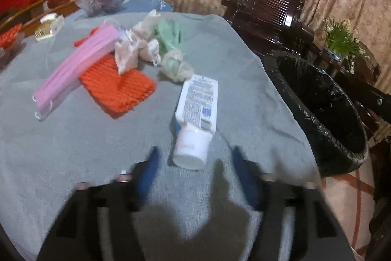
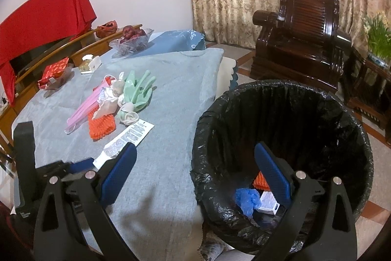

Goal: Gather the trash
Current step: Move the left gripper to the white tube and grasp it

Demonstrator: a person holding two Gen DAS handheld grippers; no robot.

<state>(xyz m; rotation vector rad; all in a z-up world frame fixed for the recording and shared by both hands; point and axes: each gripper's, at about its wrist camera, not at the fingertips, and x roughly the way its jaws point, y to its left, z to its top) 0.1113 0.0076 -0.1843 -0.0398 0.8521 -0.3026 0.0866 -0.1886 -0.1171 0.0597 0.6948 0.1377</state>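
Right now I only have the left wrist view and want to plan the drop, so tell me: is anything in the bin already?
Observer: Yes. The right wrist view looks into the black-lined bin; a blue crumpled glove lies at the bottom.
Operator: Anything else in there?
Observer: An orange foam piece and a small white box beside the glove.
Operator: Where is the right gripper?
Observer: The right gripper is open and empty, one finger over the bin, the other over the grey cloth.
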